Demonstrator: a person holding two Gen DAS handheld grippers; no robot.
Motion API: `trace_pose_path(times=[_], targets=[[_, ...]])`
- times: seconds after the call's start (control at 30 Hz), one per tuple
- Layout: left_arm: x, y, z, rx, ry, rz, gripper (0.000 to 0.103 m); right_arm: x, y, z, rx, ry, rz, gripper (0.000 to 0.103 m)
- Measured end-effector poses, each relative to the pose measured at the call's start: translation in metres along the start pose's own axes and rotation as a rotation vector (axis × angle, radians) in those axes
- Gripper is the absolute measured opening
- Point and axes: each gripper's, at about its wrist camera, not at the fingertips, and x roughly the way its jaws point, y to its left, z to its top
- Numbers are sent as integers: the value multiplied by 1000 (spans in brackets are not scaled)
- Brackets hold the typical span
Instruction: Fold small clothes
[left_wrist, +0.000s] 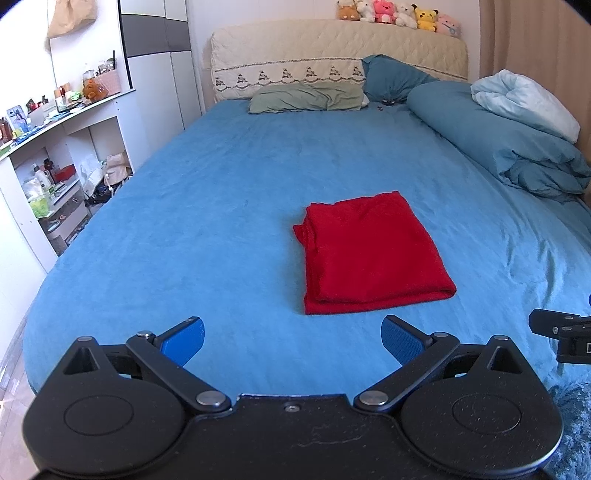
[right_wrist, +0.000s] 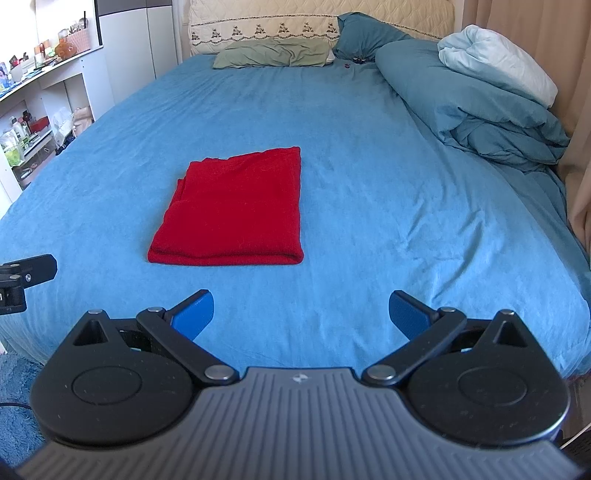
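Observation:
A red cloth (left_wrist: 369, 254) lies folded into a neat rectangle on the blue bed sheet (left_wrist: 207, 206); it also shows in the right wrist view (right_wrist: 236, 210). My left gripper (left_wrist: 291, 338) is open and empty, held back from the cloth near the bed's front edge, with the cloth ahead and to the right. My right gripper (right_wrist: 301, 314) is open and empty, with the cloth ahead and to the left. Part of the right gripper shows at the right edge of the left wrist view (left_wrist: 561, 332), and part of the left gripper at the left edge of the right wrist view (right_wrist: 22, 277).
A rolled teal duvet (left_wrist: 498, 133) with a pale blanket (left_wrist: 524, 99) lies along the bed's right side. Pillows (left_wrist: 306, 98) sit by the headboard (left_wrist: 332, 55). White cluttered shelves (left_wrist: 62, 155) stand left of the bed. A blue shaggy rug (left_wrist: 572, 424) lies on the floor.

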Motion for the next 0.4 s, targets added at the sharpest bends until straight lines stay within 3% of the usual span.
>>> trace_pose_path(times=[0.4], targets=[[3, 12, -3, -66, -12, -9, 103, 2, -1, 1, 2, 5, -3, 103]])
